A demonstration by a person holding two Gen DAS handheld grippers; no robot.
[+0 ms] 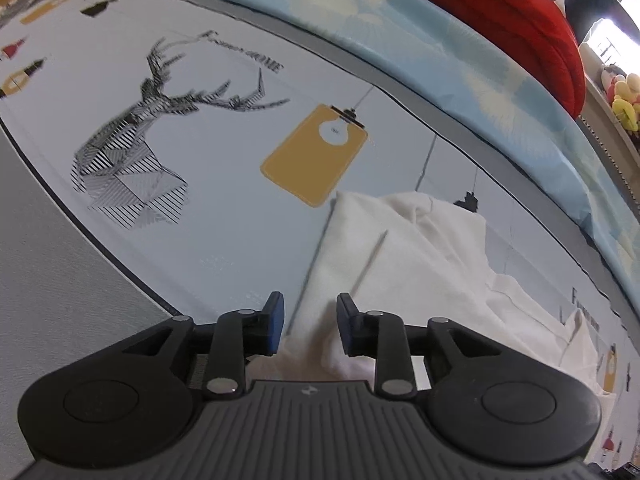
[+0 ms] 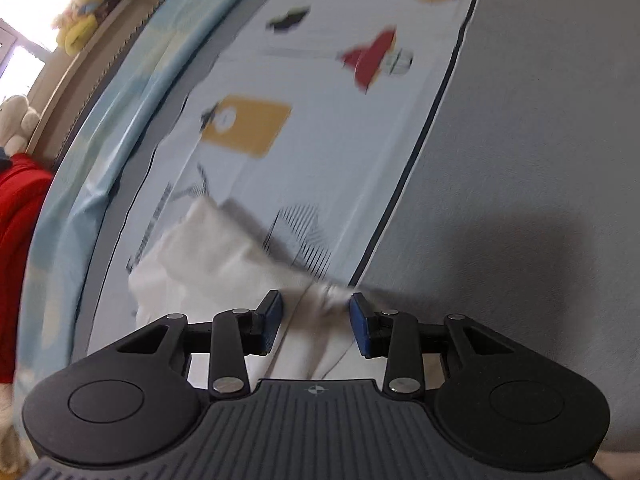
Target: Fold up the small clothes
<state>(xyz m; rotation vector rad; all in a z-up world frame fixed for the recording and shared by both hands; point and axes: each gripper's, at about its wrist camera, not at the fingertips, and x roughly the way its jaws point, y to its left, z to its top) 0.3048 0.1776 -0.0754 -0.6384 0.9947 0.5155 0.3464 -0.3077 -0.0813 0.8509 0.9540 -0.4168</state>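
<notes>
A small white garment (image 1: 420, 248) lies rumpled on a pale printed mat (image 1: 224, 220). In the left wrist view my left gripper (image 1: 310, 320) hovers over the garment's near left edge. Its blue pads stand apart and nothing is pressed between them. The right wrist view is blurred. There the same white garment (image 2: 208, 248) spreads below and to the left of my right gripper (image 2: 316, 320). A bunched fold of cloth shows in the gap between the wide-set pads, and the pads do not pinch it.
The mat carries a deer drawing (image 1: 132, 148) and a yellow tag print (image 1: 316, 156). A grey surface (image 1: 48, 260) borders it on one side, a light blue sheet (image 1: 440, 40) on the other. Beyond lie a red blanket (image 1: 500, 12) and plush toys (image 1: 624, 96).
</notes>
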